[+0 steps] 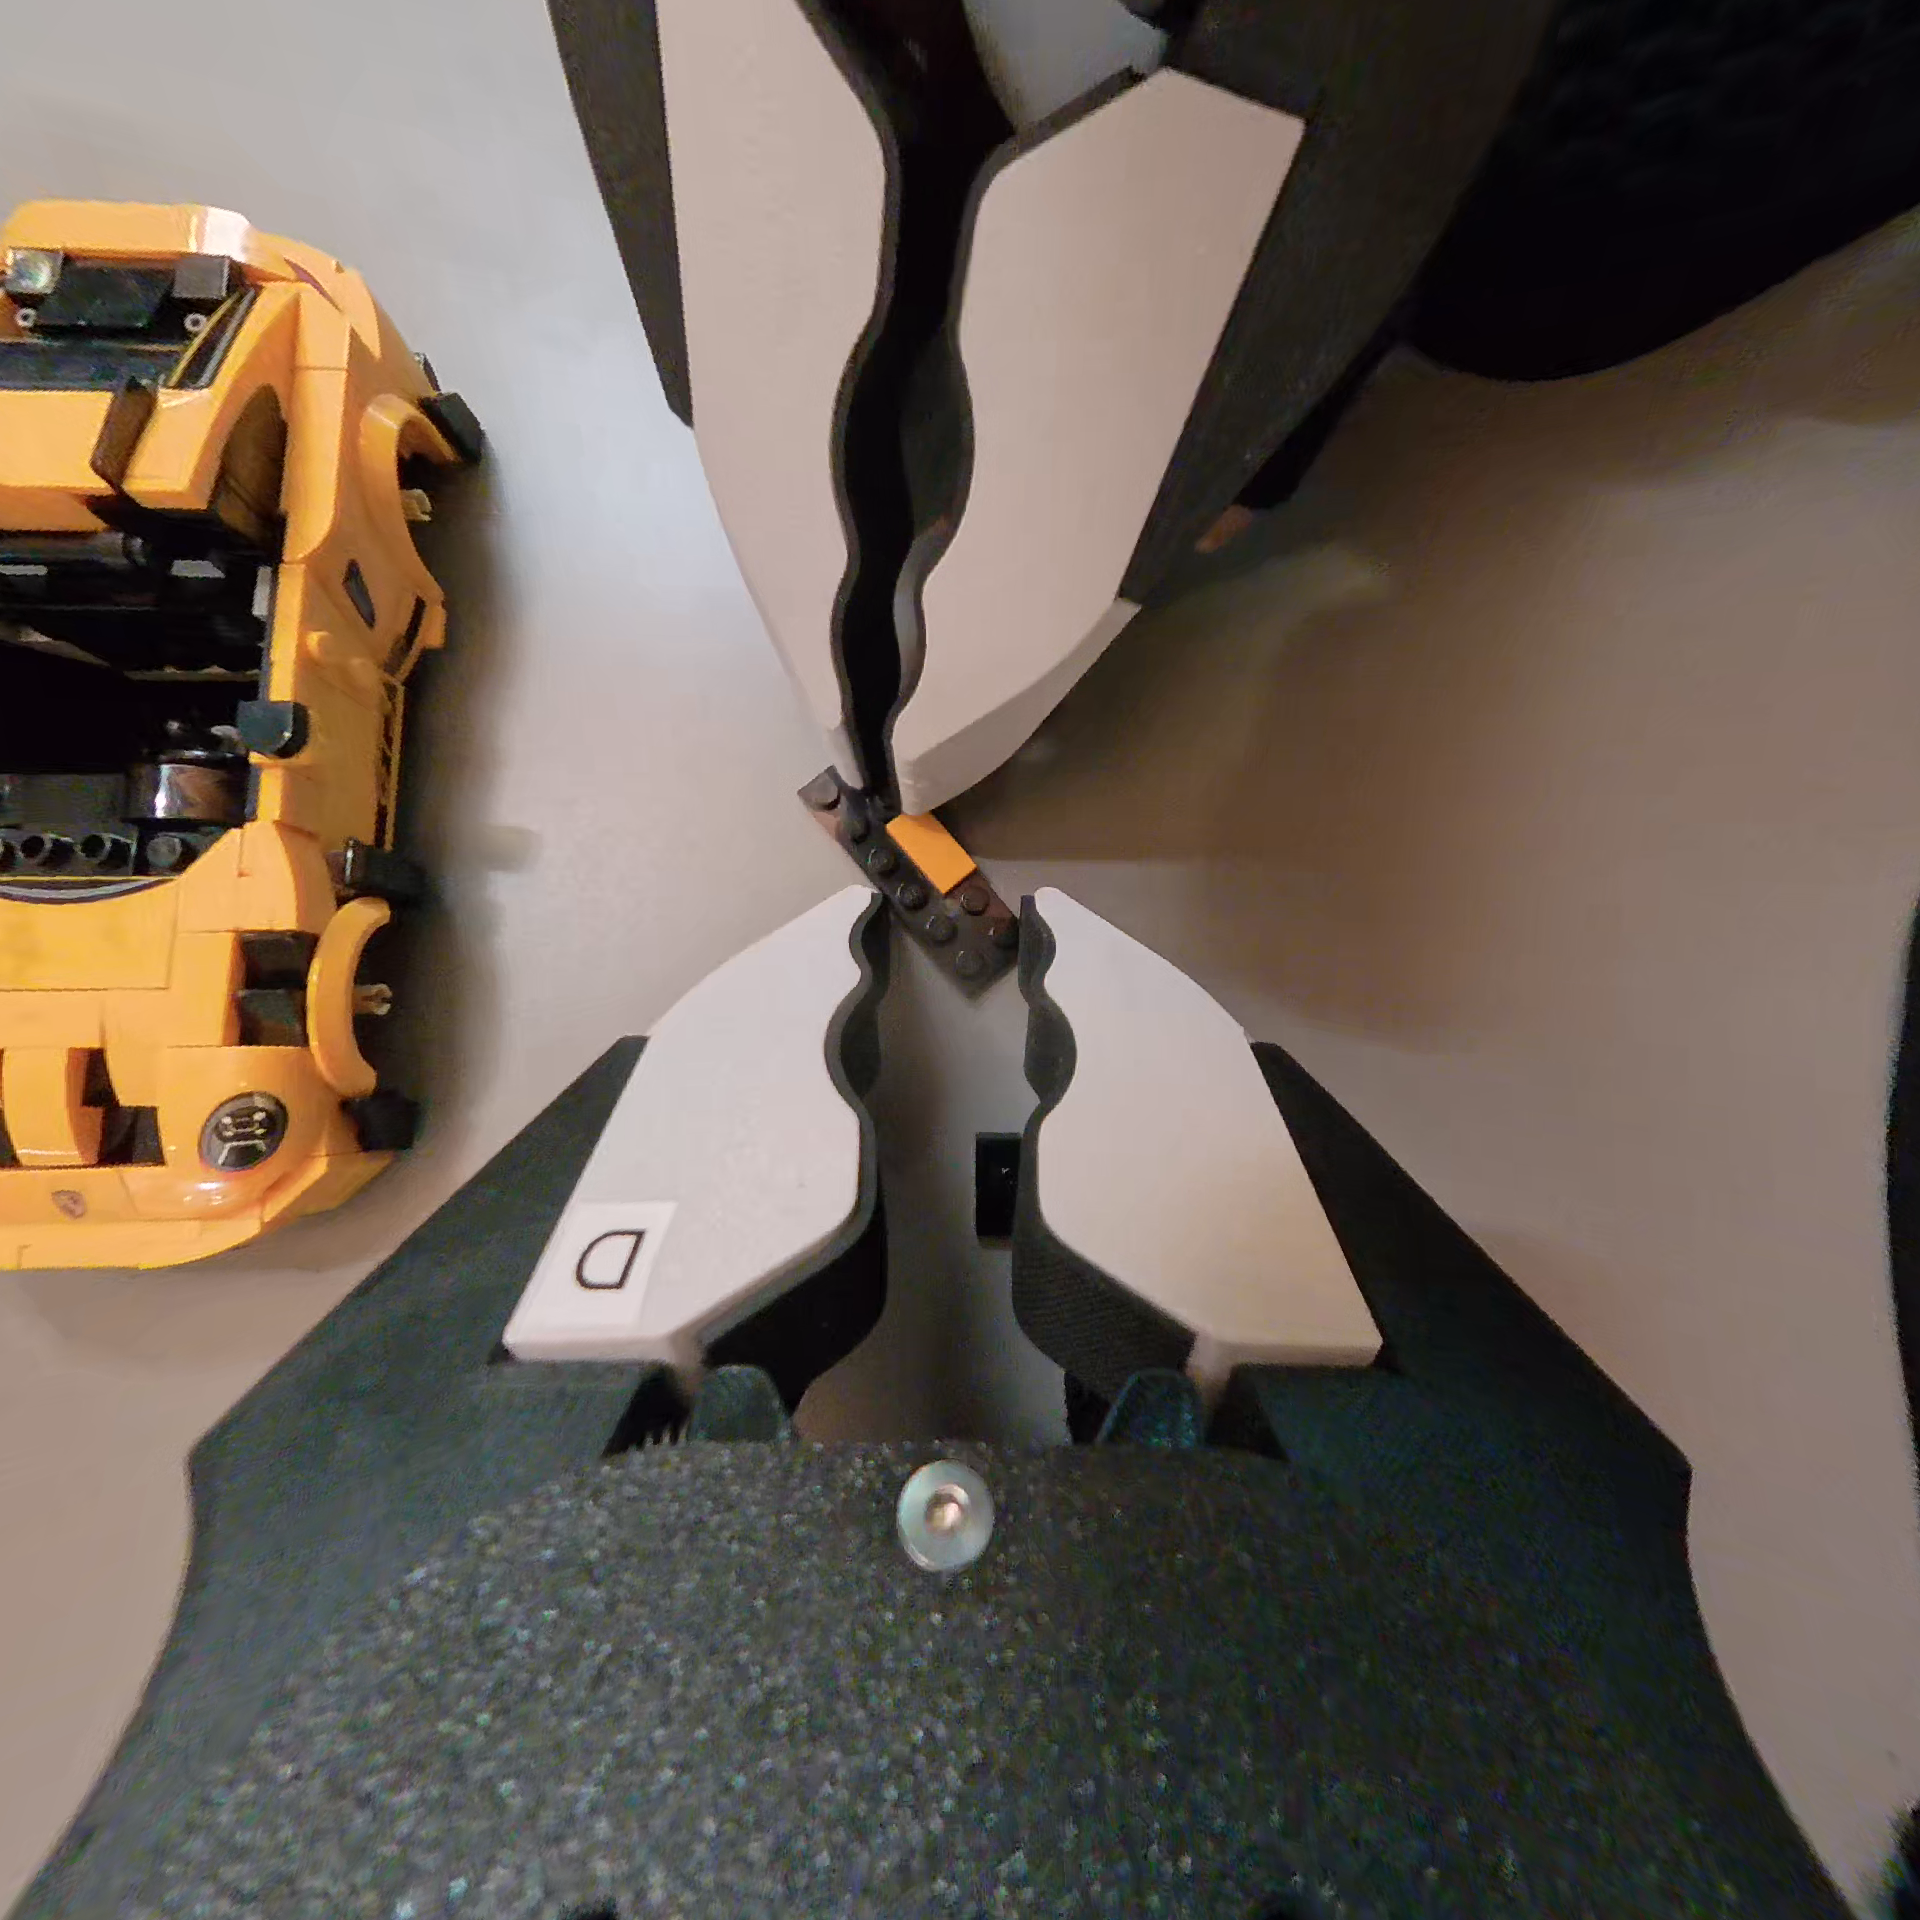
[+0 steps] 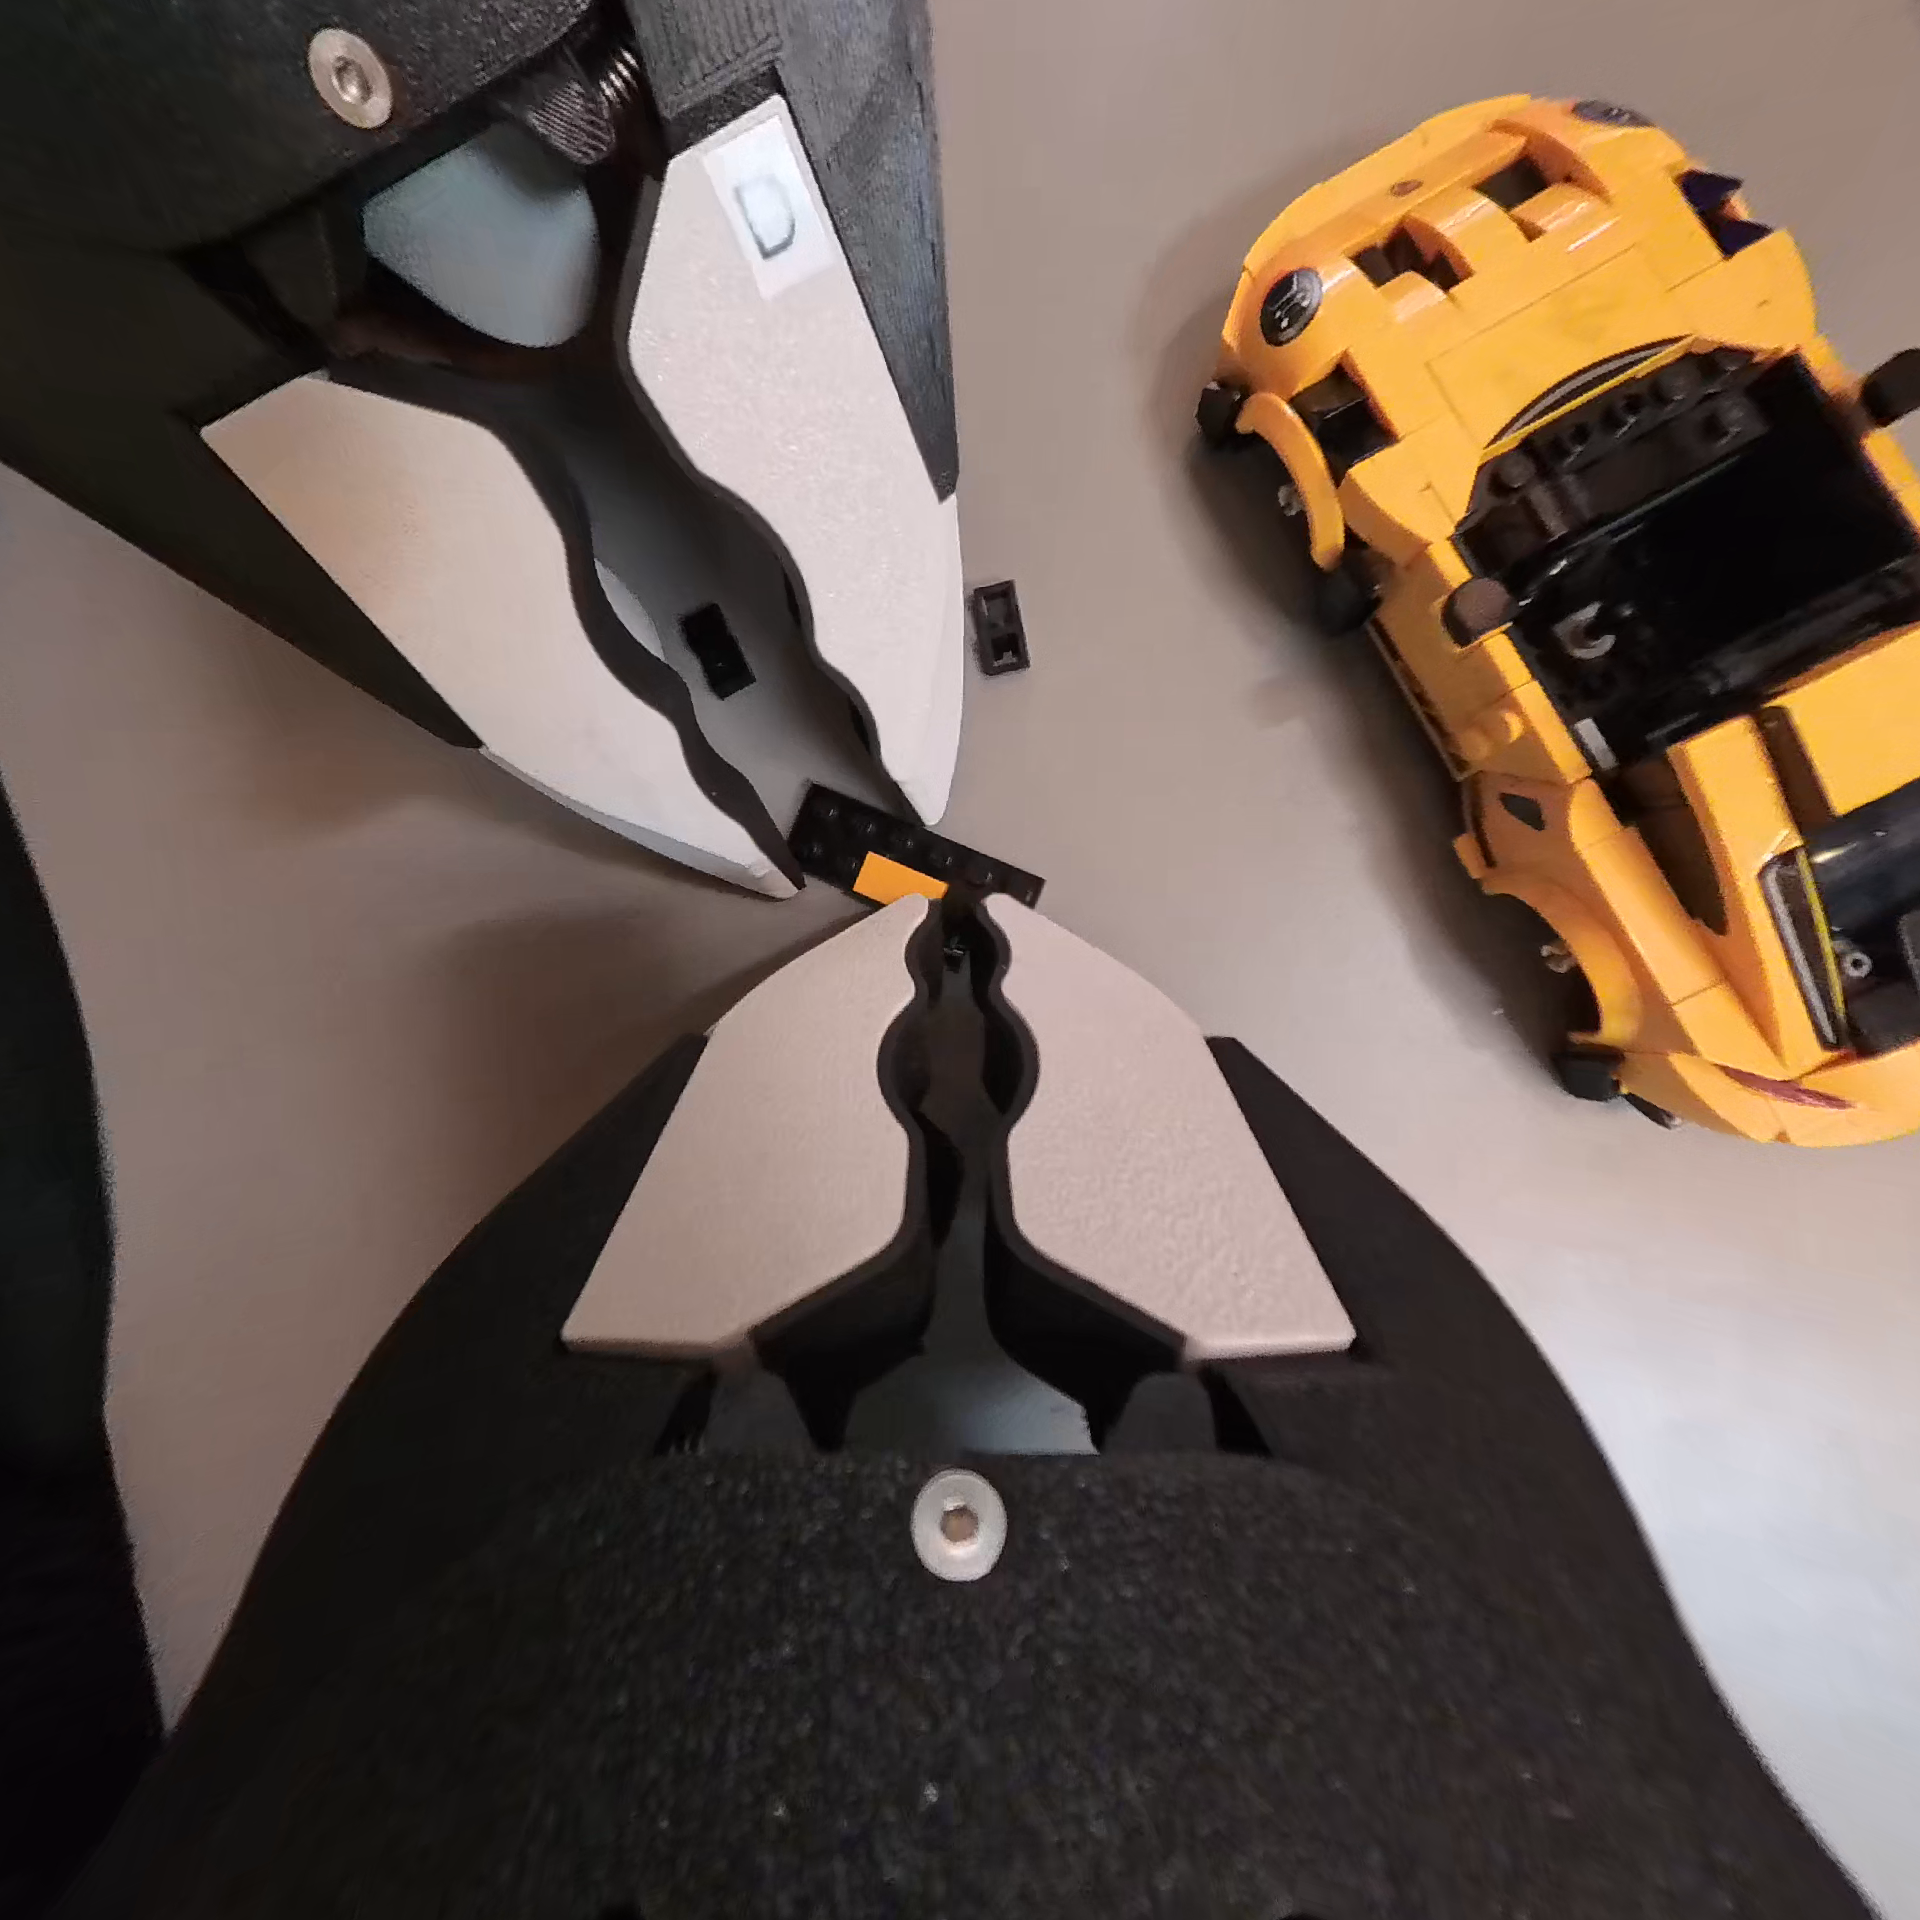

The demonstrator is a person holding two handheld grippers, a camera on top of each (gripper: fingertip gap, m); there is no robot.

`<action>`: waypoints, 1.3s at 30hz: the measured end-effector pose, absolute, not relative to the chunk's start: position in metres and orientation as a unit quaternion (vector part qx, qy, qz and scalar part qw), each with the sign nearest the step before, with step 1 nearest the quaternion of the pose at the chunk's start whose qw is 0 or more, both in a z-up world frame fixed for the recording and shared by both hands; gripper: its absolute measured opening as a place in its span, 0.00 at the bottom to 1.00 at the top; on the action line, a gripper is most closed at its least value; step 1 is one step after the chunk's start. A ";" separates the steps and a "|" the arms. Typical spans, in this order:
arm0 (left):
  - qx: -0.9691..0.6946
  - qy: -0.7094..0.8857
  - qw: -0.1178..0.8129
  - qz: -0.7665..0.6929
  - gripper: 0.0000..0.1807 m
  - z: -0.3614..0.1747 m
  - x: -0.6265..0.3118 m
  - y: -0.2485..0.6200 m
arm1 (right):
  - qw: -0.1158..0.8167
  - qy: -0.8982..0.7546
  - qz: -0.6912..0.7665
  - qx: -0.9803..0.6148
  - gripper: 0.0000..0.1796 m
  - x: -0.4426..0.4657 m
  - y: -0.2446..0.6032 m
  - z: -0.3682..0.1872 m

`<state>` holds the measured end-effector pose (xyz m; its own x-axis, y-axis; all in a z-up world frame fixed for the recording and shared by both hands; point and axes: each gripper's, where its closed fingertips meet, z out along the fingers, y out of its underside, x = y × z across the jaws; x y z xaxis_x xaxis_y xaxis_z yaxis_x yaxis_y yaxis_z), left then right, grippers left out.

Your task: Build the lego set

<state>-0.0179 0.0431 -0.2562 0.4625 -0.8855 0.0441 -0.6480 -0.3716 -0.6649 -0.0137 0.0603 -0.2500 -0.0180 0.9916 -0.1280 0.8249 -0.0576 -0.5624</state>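
Observation:
A black studded plate [image 1: 940, 920] with an orange tile [image 1: 928, 844] on it is held above the grey table. My left gripper [image 1: 951, 904] is shut on the plate's near end; it also shows in the right wrist view [image 2: 852, 847] at upper left. My right gripper [image 2: 953, 906] is nearly closed, pinching a small black piece [image 2: 951, 943] against the plate [image 2: 977, 881] beside the tile [image 2: 902, 876]. It enters the left wrist view from the top [image 1: 881, 795]. The partly built yellow-orange car [image 1: 208, 727] lies on the table to the left, and at the right in the right wrist view [image 2: 1558, 623].
A small loose black piece [image 1: 997, 1184] lies on the table under the left gripper and also shows in the right wrist view [image 2: 717, 649]. Another black piece [image 2: 1003, 629] lies between the grippers and the car. A dark sleeve [image 1: 1714, 187] is at the upper right. Both grippers' tips are close together, under 4 cm apart.

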 end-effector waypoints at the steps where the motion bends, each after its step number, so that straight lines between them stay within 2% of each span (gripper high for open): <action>1: -0.803 0.478 0.294 -0.202 0.13 -0.256 -0.018 0.043 | 0.160 -0.667 0.252 -0.683 0.02 -0.013 0.060 -0.250; 20: -0.800 0.480 0.296 -0.205 0.13 -0.257 -0.017 0.043 | 0.110 -0.746 0.242 -0.611 0.02 -0.011 0.062 -0.253; 28: -0.799 0.481 0.298 -0.201 0.13 -0.257 -0.018 0.044 | 0.147 -0.761 0.224 -0.590 0.02 -0.011 0.062 -0.253; 34: -0.800 0.480 0.298 -0.200 0.13 -0.257 -0.018 0.044 | 0.154 -0.714 0.247 -0.636 0.02 -0.014 0.062 -0.250; 37: -0.800 0.480 0.298 -0.202 0.13 -0.257 -0.018 0.044 | 0.180 -0.660 0.312 -0.659 0.08 -0.013 0.065 -0.230; 39: -0.800 0.480 0.298 -0.204 0.13 -0.257 -0.018 0.044 | 0.212 -0.660 0.296 -0.658 0.10 -0.002 0.071 -0.228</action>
<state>-0.0179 0.0441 -0.2566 0.4567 -0.8887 0.0404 -0.6463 -0.3626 -0.6714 -0.0020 0.0705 -0.2279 -0.0455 0.9929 -0.1103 0.7424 -0.0403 -0.6687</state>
